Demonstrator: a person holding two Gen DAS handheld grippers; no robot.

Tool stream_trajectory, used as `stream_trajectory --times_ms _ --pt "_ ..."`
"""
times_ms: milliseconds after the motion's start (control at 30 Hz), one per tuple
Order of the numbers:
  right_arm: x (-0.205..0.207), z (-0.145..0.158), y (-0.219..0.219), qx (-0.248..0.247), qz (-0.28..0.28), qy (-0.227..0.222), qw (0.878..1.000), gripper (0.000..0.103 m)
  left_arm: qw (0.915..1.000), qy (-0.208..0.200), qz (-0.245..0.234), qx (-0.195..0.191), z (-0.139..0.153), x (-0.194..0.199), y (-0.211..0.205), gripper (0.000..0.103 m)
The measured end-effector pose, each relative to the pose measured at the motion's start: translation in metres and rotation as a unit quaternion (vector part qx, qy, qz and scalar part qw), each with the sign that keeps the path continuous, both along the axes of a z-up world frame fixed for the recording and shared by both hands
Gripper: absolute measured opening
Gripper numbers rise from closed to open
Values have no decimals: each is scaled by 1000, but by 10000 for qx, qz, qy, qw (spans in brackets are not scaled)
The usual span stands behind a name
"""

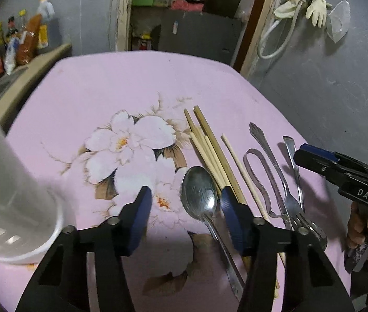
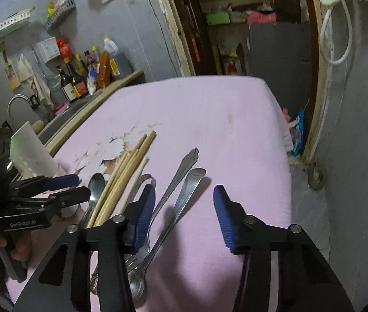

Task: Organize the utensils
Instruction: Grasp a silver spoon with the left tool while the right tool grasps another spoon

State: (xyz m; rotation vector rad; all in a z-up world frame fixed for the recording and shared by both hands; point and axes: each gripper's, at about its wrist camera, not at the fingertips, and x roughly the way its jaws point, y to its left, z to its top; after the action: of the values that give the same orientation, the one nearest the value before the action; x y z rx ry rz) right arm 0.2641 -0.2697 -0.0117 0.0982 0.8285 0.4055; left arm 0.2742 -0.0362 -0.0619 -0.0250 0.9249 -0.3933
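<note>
The left claw (image 1: 186, 202) hangs released over the pink flowered bench (image 1: 106, 91), its blue pads (image 1: 142, 208) parted either side of a steel spoon (image 1: 200, 195), the bowl lying between them but touched by neither. Just beyond its right pad lies a bundle of wooden chopsticks (image 1: 210, 143), then metal tongs (image 1: 259, 174) and a fork (image 1: 292, 202); to its left stands a white holder (image 1: 14, 195), the likely home for the lot. The right claw (image 2: 184, 208), likewise released and holding nothing, hovers above two crossed steel handles (image 2: 184, 182), with the chopsticks off its left pad and the left claw beyond them.

The spoon looks stiff, light and slippery, lying flat on the cloth; a hold across the narrow neck just behind the bowl seems surer than one on the rounded bowl itself. The chopsticks, light and rigid, may roll or scatter if taken singly. The crossed handles could snag one another on lifting.
</note>
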Motion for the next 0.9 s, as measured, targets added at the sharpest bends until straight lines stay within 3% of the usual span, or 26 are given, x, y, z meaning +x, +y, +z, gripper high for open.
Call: stream_trajectory --times_ms 233,300,433,533,600,767,900 --pt "17 -6 2 87 12 285 9996 29 9995 164 -13 -269 0 7 10 45" --pt "21 -9 0 177 -9 372 9992 15 9993 172 19 -339 1 7 12 42" --pt "25 -12 -6 469 -3 514 9976 11 9990 194 36 -408 2 7 15 39" --pt "27 -13 -6 540 45 550 9970 8 9985 244 -73 -488 1 15 9 29" --pt "28 -14 -6 585 56 562 9967 6 9984 315 -114 -466 -1 17 6 14" --pt "20 -7 -7 711 99 305 9970 5 9991 281 -102 -317 -1 16 2 4" --pt "-1 9 1 469 151 -336 9982 3 9999 -49 35 -132 5 8 0 1"
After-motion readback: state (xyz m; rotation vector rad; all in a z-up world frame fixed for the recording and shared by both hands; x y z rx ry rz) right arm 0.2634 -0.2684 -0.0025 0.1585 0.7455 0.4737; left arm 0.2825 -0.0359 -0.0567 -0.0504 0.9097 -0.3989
